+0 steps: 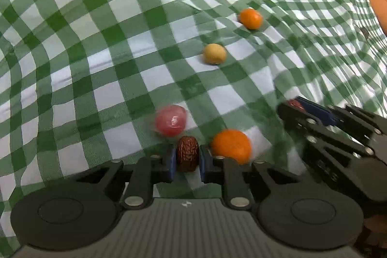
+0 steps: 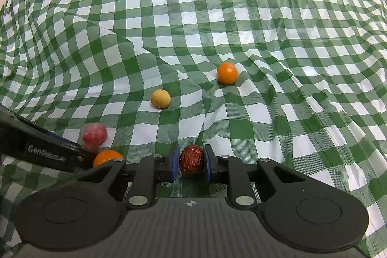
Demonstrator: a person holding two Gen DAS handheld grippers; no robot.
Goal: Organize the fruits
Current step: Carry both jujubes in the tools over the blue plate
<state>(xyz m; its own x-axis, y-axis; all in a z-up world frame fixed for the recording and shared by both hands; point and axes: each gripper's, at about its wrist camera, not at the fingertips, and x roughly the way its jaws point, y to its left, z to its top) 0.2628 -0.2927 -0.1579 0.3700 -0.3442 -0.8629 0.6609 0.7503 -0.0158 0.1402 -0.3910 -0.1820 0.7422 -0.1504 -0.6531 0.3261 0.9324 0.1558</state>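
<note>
Left tool point(image 1: 187, 157) clamped on wrinkled red date point(image 1: 187, 153) | right tool point(image 2: 191, 162) clamped on second red date point(image 2: 191, 160) | both near, low over green-checked cloth point(image 2: 217, 16) | pink fruit point(image 1: 170, 120), near orange point(image 1: 231, 145) beside left tool | yellow fruit point(image 2: 160, 98), far orange point(image 2: 226, 73) farther off

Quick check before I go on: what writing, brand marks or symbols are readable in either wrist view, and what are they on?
"GenRobot.ai", as far as I can read it; the last letters are blurred: raised lettering on the side of the black left hand-held gripper, seen in the right wrist view.
Small round compass-like emblem, no letters: on the grey ribbed body of each gripper.
Faint embossed marks on the black right hand-held gripper, in the left wrist view: too blurred to read.
</note>
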